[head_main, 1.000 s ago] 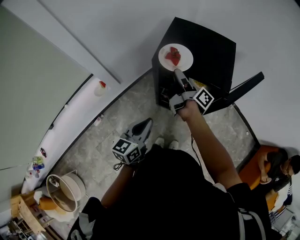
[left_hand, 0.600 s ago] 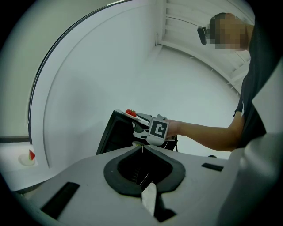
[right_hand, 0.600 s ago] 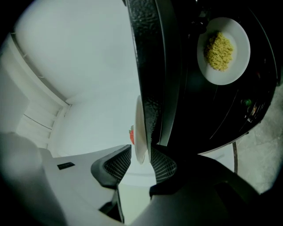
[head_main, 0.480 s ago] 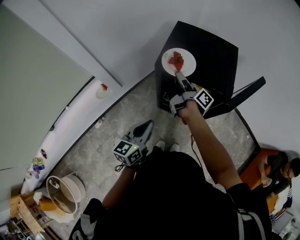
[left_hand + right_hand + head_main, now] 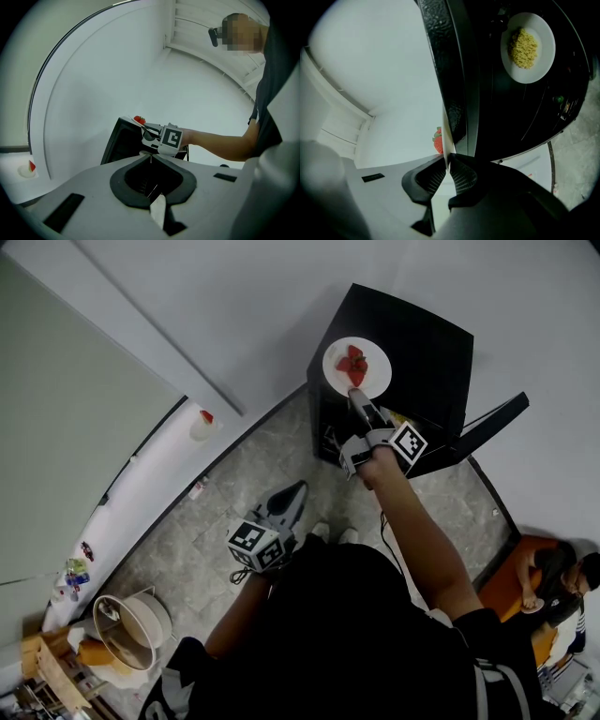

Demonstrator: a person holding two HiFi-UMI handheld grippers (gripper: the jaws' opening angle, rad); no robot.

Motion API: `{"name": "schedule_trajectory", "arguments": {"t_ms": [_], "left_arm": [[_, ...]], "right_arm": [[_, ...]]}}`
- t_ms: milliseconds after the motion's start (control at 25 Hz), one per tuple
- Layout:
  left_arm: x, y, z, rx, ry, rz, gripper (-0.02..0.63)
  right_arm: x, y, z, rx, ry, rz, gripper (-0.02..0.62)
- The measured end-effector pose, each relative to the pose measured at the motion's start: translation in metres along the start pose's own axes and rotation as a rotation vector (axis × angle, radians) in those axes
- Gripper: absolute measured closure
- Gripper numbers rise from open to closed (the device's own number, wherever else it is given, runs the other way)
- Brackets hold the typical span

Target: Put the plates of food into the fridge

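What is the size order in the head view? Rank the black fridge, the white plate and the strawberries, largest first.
1. black fridge
2. white plate
3. strawberries, lying on that plate

Dressed in a black short-sleeved top [image 5: 347,634], with grey-white print at its near left edge. Pale shoes [image 5: 321,521] just beyond. Fitted with a left gripper [image 5: 296,487] and a right gripper [image 5: 355,396]: grey shells tapering to slim jaws, black ribbed pads inside, each backed by a white cube [image 5: 255,542] of black square markers.
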State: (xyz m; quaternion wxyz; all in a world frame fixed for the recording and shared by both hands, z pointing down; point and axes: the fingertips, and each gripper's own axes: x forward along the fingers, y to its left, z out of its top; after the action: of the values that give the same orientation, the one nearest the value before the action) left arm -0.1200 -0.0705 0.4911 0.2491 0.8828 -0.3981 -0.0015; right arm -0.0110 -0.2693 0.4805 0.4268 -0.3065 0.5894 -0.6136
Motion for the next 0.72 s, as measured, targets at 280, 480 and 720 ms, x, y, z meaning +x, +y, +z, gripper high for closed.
{"name": "schedule_trajectory", "arguments": {"t_ms": [280,480,720], "left_arm": [[0.003,-0.004,-0.006,0.003,0.013,-0.009,0.583],[0.001,-0.014,-0.011,0.009,0.013,-0.023,0.583],[-0.004,-0.024,-0.016,0.012,0.018,-0.036,0.583]], "right_arm": [[-0.012,0.0,-0.009,-0.021,0.061,-0.004,0.552],[-0.031,-0.002,-0.021,-0.034,0.101,-0.019,0.557],[-0.049,-0.002,-0.035,-0.04,0.143,-0.036,0.557]]}}
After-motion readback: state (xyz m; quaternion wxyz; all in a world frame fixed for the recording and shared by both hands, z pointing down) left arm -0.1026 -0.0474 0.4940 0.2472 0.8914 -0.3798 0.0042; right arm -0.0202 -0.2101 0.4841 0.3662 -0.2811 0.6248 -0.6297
